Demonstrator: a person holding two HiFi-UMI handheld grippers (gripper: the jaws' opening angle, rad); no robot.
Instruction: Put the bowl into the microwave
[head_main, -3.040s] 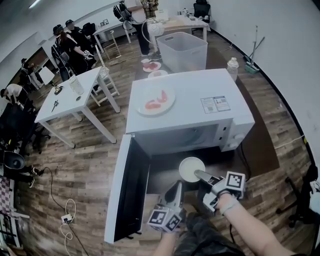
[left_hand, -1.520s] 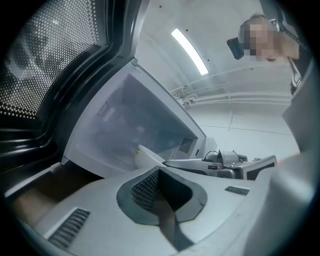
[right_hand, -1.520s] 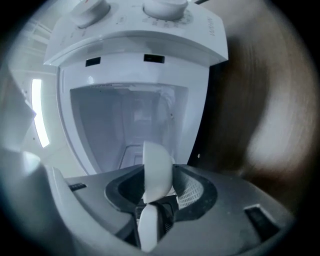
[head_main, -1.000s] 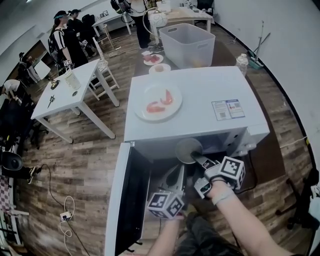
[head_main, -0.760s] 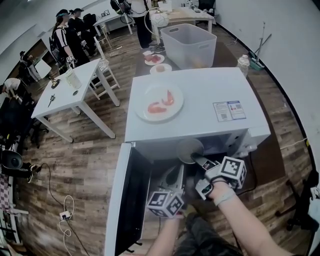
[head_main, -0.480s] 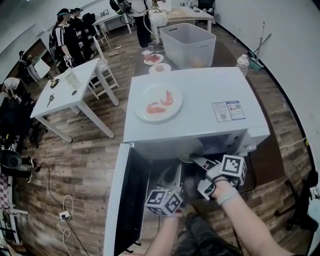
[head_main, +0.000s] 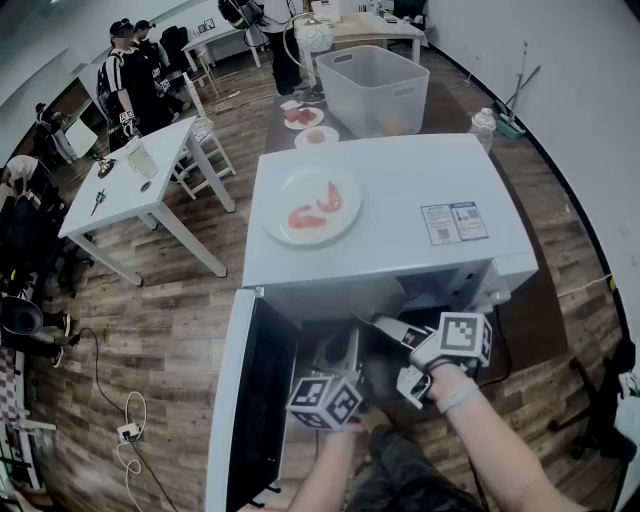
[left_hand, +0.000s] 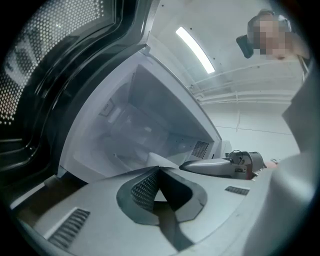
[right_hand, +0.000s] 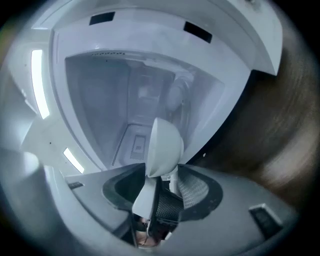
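The white microwave (head_main: 400, 200) stands with its door (head_main: 250, 400) swung open to the left. In the head view my right gripper (head_main: 385, 325) reaches into the cavity, and the microwave's top hides the bowl. The right gripper view shows the white bowl (right_hand: 165, 147) edge-on inside the cavity. Its rim lies between the jaws of my right gripper (right_hand: 165, 175), which are opening, with a gap on the left side. My left gripper (head_main: 345, 350) hovers at the cavity mouth beside the right one, shut and empty (left_hand: 159, 172). The right gripper (left_hand: 215, 165) also shows in the left gripper view.
A plate (head_main: 312, 215) with red food lies on the microwave's top. Behind the microwave are a clear plastic bin (head_main: 375, 90), two small plates (head_main: 303, 117) and a bottle (head_main: 484, 125). A white table (head_main: 130, 190) and several people are at the back left.
The right gripper has carried the bowl from in front of the microwave into the cavity, where the top now hides it in the head view. The left gripper has stayed close beside it.
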